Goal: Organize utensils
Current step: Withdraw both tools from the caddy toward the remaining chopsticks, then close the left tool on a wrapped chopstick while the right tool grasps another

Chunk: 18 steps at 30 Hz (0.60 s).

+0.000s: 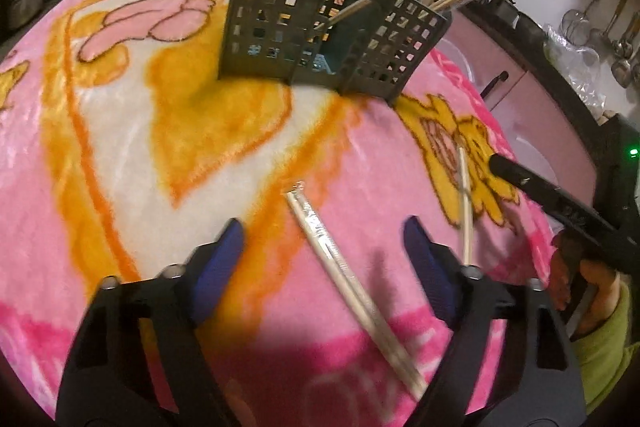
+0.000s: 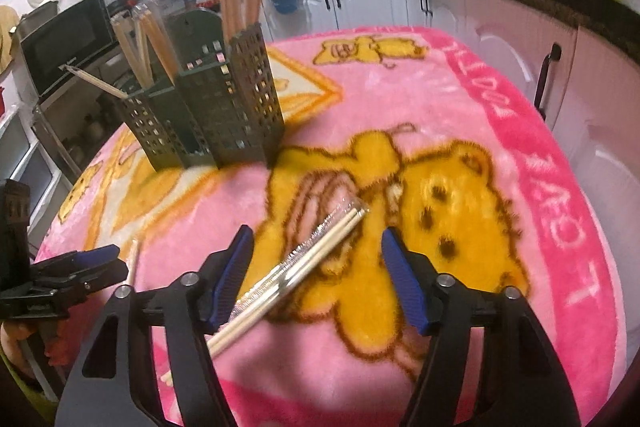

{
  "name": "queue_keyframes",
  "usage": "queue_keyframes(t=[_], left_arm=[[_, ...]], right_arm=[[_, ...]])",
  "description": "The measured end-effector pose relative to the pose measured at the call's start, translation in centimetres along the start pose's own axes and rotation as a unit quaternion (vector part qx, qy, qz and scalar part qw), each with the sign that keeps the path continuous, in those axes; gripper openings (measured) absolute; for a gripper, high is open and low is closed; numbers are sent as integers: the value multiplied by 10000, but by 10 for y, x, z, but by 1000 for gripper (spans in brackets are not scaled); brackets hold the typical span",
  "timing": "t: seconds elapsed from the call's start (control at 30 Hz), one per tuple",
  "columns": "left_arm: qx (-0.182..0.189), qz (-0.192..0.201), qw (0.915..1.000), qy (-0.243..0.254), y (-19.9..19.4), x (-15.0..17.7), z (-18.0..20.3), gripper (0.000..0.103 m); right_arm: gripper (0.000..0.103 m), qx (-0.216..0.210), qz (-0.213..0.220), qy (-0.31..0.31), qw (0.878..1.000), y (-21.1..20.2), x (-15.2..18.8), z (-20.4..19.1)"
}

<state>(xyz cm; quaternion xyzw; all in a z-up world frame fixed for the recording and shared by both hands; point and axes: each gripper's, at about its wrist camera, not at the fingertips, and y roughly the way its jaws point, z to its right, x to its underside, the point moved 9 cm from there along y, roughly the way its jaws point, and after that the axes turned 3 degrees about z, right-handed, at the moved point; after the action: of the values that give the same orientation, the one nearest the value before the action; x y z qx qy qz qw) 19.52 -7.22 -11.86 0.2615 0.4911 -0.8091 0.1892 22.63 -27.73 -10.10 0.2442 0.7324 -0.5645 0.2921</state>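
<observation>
Two grippers' jaws hang released over wrapped chopsticks [image 1: 352, 279] on pink blanket [image 1: 120, 187], holder [image 1: 320, 27] beyond.

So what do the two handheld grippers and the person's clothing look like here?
Both the left gripper and the right gripper have black plastic frames, silver bolts at the pivots and ribbed blue pads on the jaws. The person wears a yellow-green sleeve.
</observation>
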Motion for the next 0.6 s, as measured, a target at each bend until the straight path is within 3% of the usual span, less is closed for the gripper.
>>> queue_keyframes(t=[0.37, 0.6], left_arm=[[-81, -176, 9998, 101, 22, -8, 9, 45], [-245, -255, 9993, 90, 31, -19, 2, 24]], right_arm=[[52, -75, -621, 454, 9970, 40, 1, 15], [46, 112, -678, 364, 9970, 51, -8, 16]])
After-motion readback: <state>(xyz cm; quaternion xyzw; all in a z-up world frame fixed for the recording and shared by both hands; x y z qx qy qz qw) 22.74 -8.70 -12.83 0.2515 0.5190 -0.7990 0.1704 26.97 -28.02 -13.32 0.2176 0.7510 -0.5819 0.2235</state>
